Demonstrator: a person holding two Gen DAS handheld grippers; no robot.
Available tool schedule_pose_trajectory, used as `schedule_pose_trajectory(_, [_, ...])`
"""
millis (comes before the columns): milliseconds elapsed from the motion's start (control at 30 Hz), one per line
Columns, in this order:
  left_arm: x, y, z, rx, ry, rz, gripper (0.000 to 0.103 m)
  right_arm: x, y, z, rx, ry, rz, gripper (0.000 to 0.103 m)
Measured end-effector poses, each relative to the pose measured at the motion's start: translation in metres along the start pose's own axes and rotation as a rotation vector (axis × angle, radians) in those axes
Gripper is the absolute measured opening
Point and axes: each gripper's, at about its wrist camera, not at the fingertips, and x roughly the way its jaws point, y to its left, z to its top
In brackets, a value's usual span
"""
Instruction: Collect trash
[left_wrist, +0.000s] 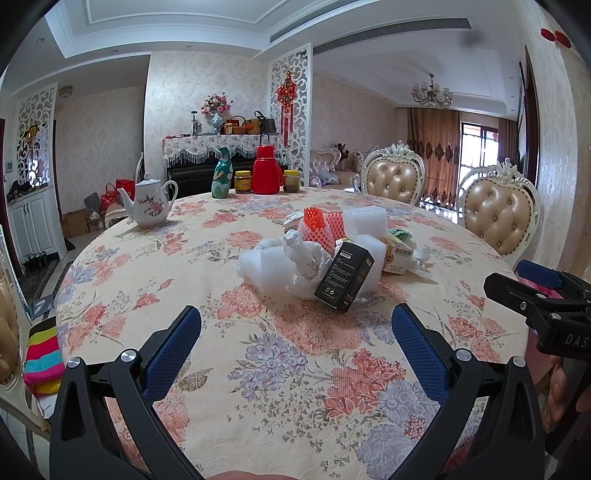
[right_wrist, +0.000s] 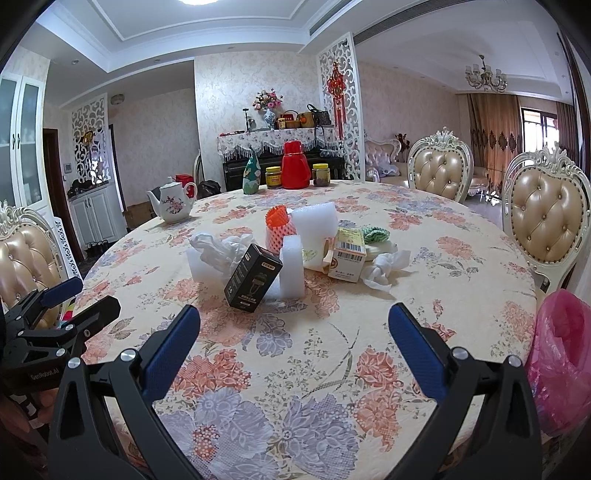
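Both my tongs stand wide apart and empty over the near edge of the round desk with the floral cloth (left_wrist: 155, 266): the left tongs (left_wrist: 295, 325) at the bottom of the left wrist view, the right tongs (right_wrist: 293, 323) at the bottom of the right wrist view. Just beyond them, in the middle of both frames, lies the trash in one loose heap: a black printed cardboard box (left_wrist: 344, 275) leaning tilted against white foam blocks (left_wrist: 364, 221), crumpled white plastic wrap (left_wrist: 303, 254) to its left, an orange foam fruit net (left_wrist: 316, 225) behind, and a small beige carton with a barcode (right_wrist: 347, 256) beside crumpled white tissue (right_wrist: 384, 267) to the right. At the lower right edge of the right wrist view a pink plastic bag (right_wrist: 561, 354) hangs off the desk rim. Further back stand a white flowered teapot (left_wrist: 147, 203) and a red thermos (left_wrist: 266, 170).
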Motion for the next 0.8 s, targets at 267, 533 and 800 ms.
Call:
schedule_pose_trajectory(267, [0.0001, -0.0001, -0.0004, -0.002, 0.0, 0.0, 0.097, 0.0008, 0.0, -0.0011, 0.008, 0.002, 0.007, 0.099])
schedule_pose_trajectory(533, [0.0, 0.0005, -0.0006, -0.003, 0.001, -0.002, 0.097, 0.0018, -0.0007, -0.0017, 0.009, 0.003, 0.009, 0.099])
schedule_pose_trajectory(800, [0.0, 0.0009, -0.0009, -0.005, 0.0, -0.001, 0.097, 0.0016, -0.0014, -0.0015, 0.011, 0.003, 0.011, 0.099])
